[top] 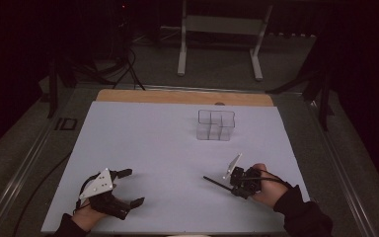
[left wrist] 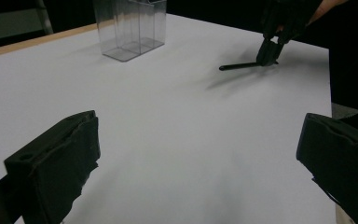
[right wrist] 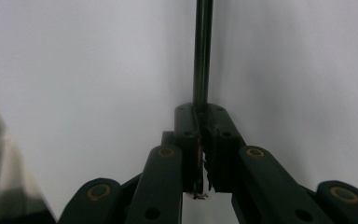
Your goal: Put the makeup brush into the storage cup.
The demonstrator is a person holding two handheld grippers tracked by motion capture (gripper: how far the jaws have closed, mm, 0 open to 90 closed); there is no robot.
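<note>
The right gripper sits at about 5 o'clock on the table, held low in the person's right hand, its jaws clenched on one end of a thin black stick. The stick juts out toward 9 o'clock, just above the sheet. In the right gripper view the stick runs straight up from between the pressed pads. The left gripper rests at about 7 o'clock, jaws spread wide with nothing between them; in the left gripper view they frame bare sheet, with the stick lying well beyond them at 1 o'clock.

A clear plastic box with inner compartments stands at about 1 o'clock, well apart from both grippers; its compartments look empty.

A white sheet covers the wooden table. Beyond it the room is dark, with a grey floor and a white metal frame at 12 o'clock.
</note>
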